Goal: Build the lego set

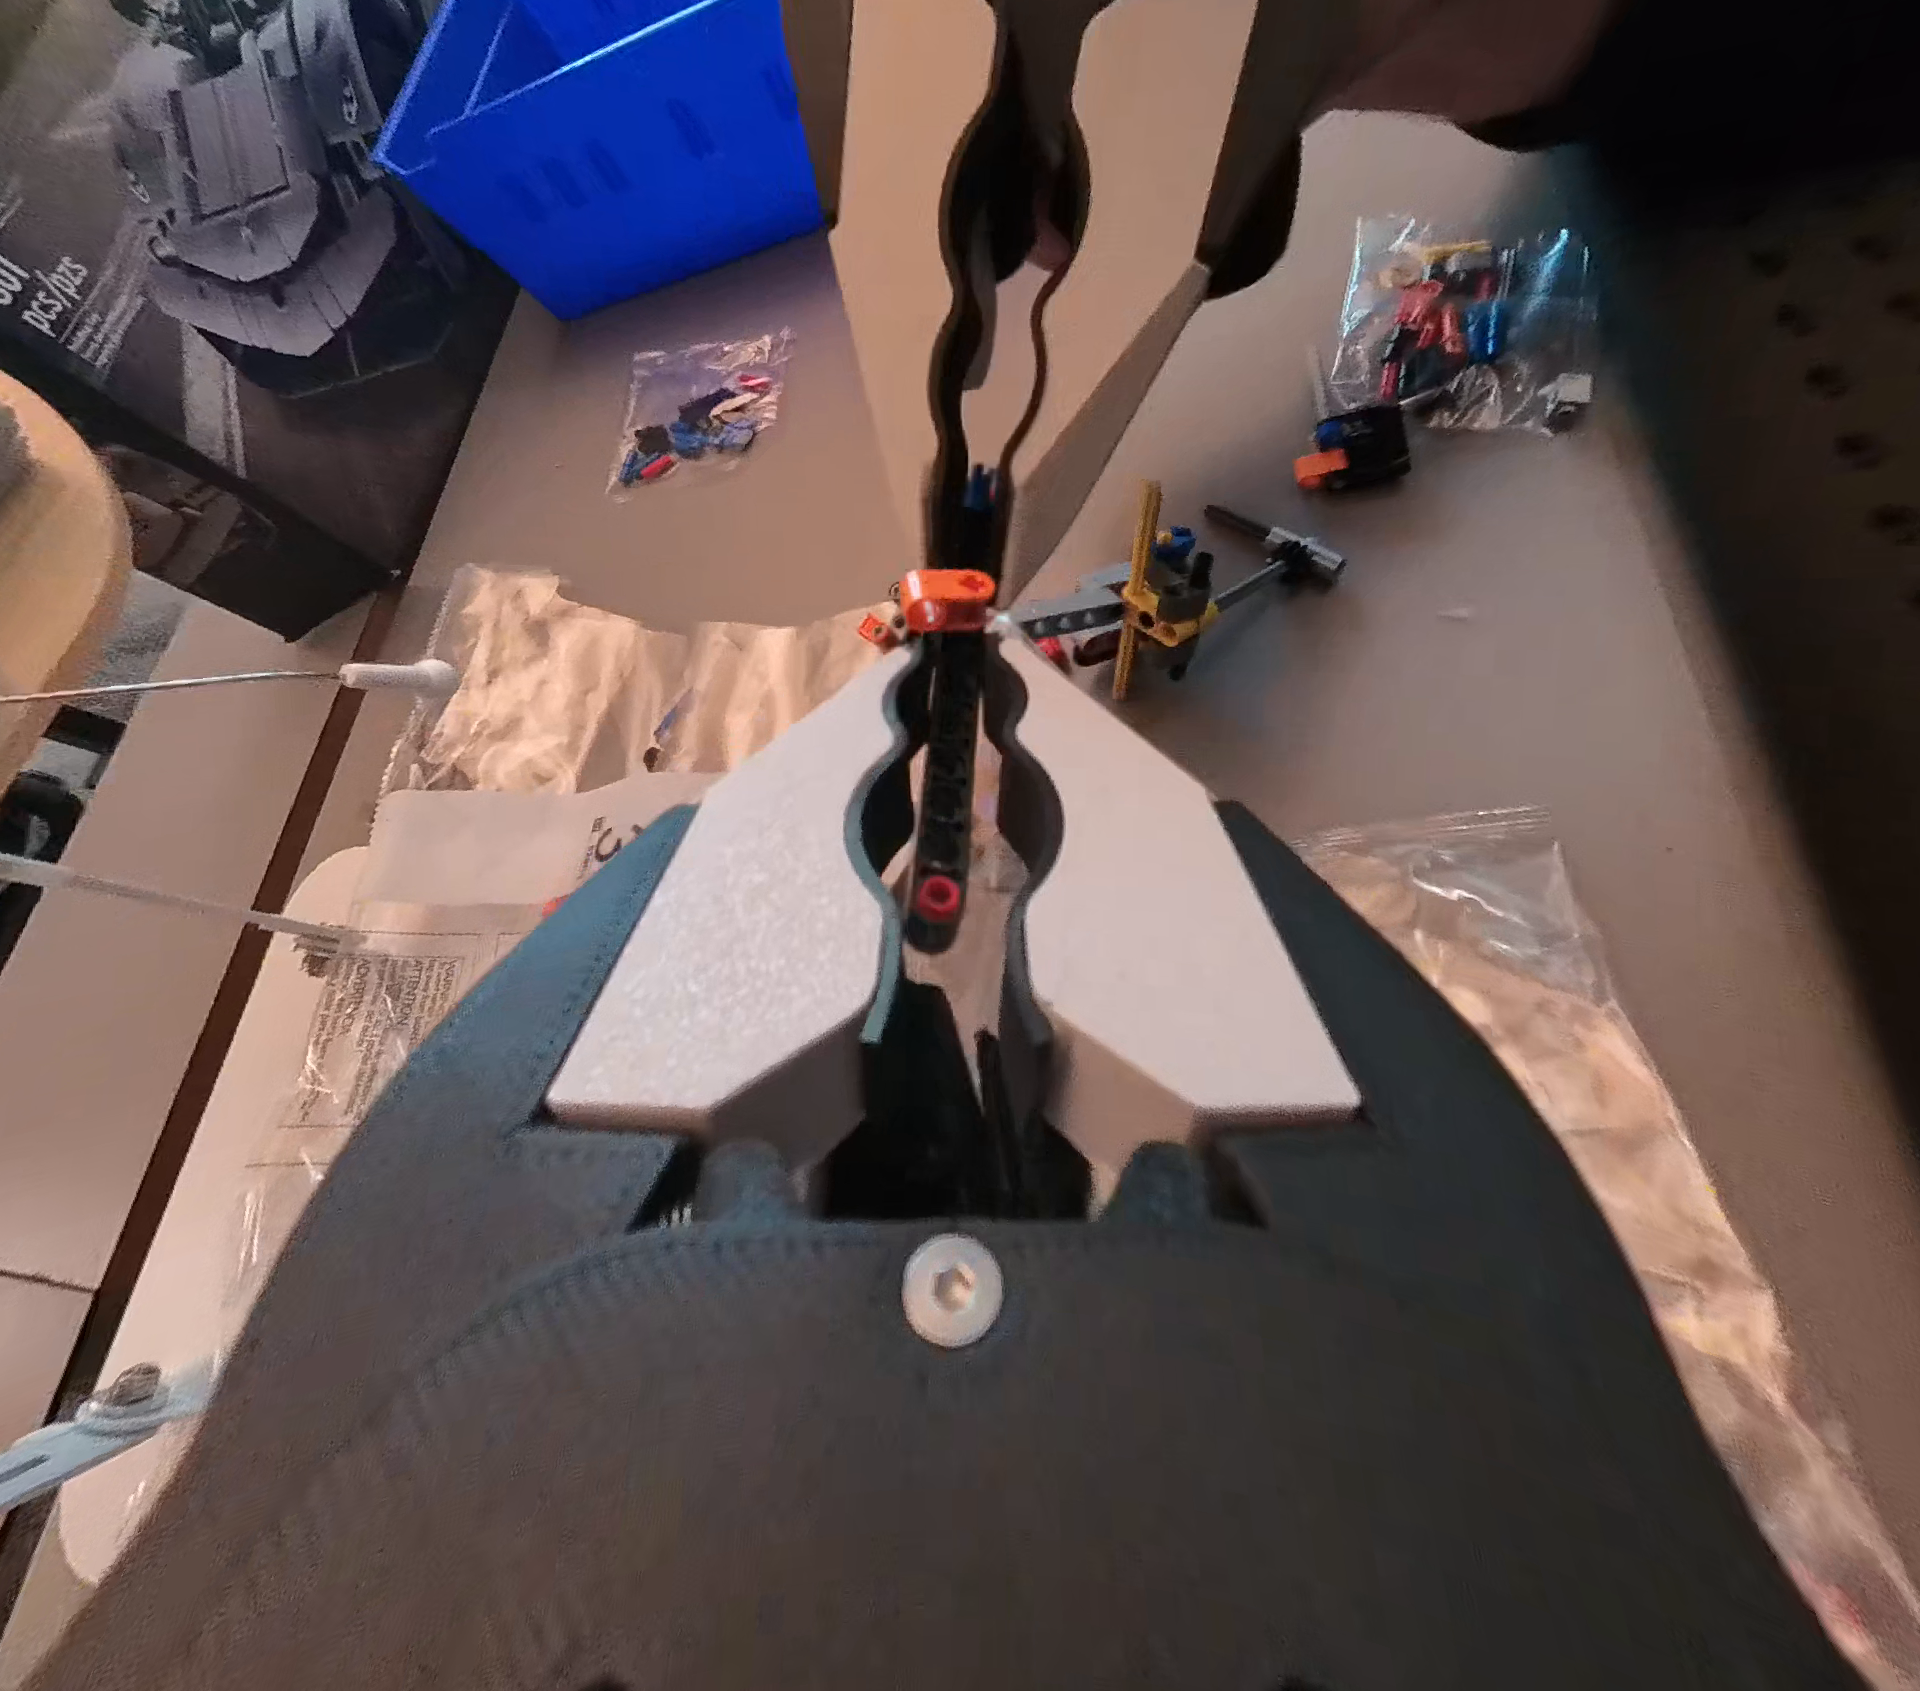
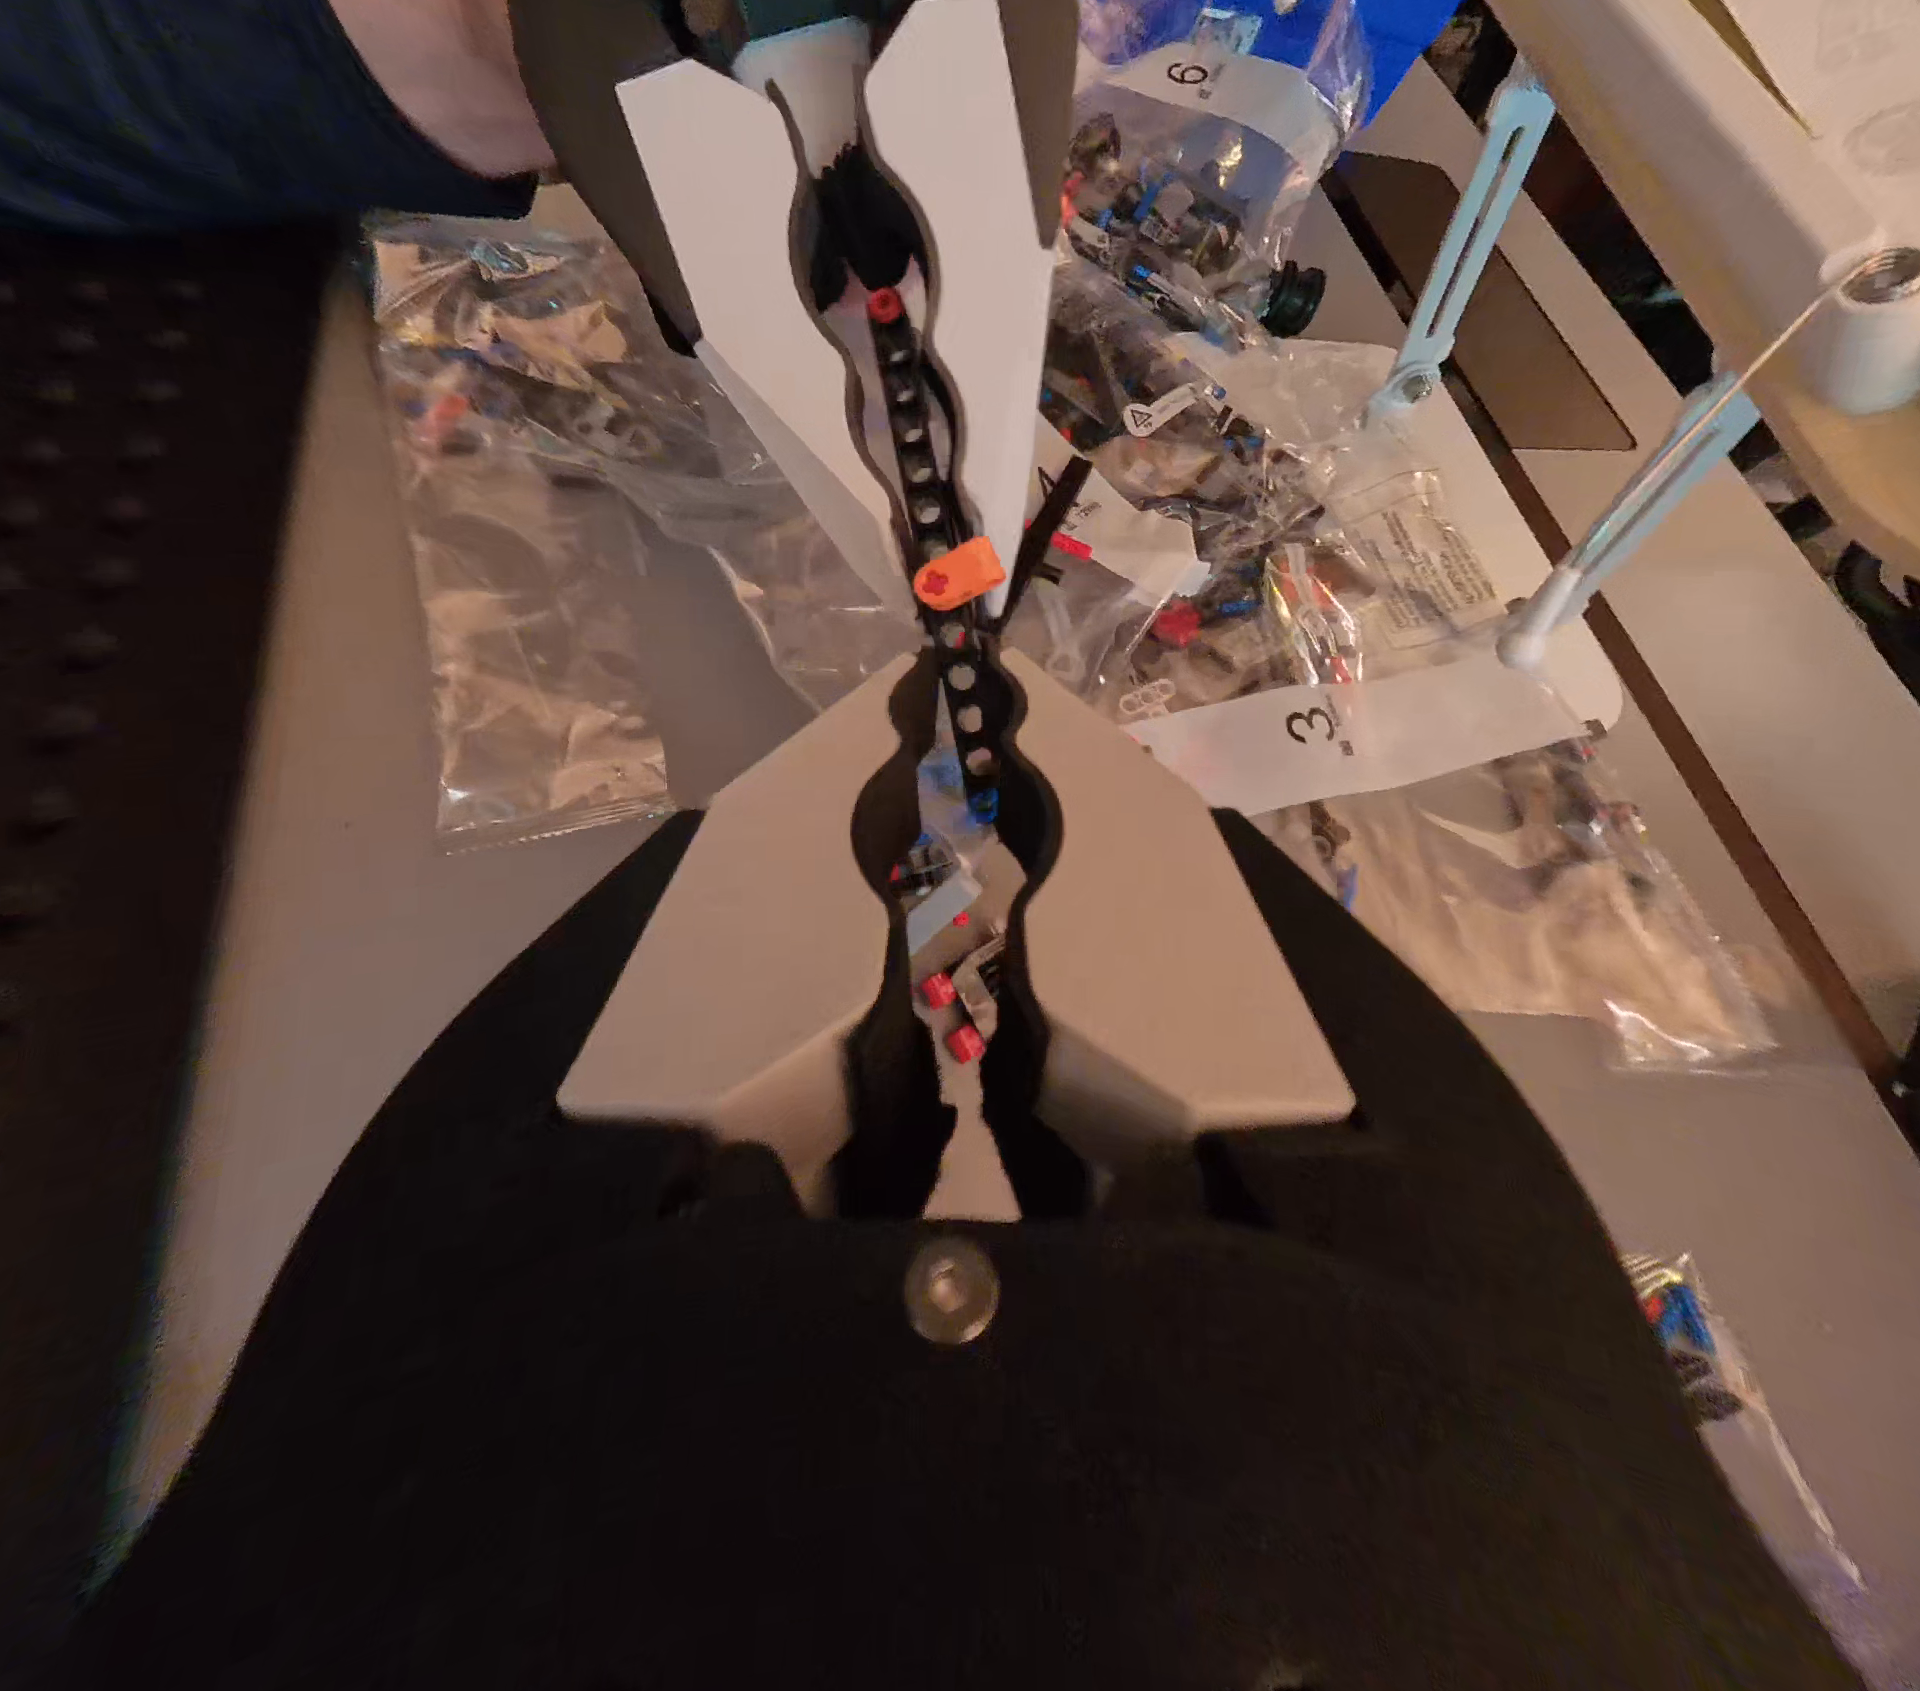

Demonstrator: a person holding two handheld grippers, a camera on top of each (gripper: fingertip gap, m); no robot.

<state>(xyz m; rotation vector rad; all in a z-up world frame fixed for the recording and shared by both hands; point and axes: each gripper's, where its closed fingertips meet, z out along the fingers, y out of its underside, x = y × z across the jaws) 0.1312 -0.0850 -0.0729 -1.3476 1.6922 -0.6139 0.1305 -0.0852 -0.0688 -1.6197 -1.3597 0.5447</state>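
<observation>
A long black holed beam (image 1: 951, 768) runs between both grippers, which face each other tip to tip above the table. An orange connector (image 1: 945, 599) sits on the beam where the tips meet, and a red pin (image 1: 938, 896) is in the beam's near end. My left gripper (image 1: 954, 654) is shut on the beam. My right gripper (image 1: 971, 498) comes in from above and holds the far end. In the right wrist view the right gripper (image 2: 956, 659) is shut on the beam (image 2: 914, 457) next to the orange connector (image 2: 958, 576), with the left gripper (image 2: 948, 607) opposite.
A blue bin (image 1: 623, 114) and the set's box (image 1: 208, 135) stand at the back left. A yellow and grey sub-assembly (image 1: 1153, 602), a small black and orange one (image 1: 1351, 446) and parts bags (image 1: 1455, 322) lie on the table. Numbered bags (image 2: 1330, 727) lie under the grippers. Both grippers' tips are close together, under 4 cm apart.
</observation>
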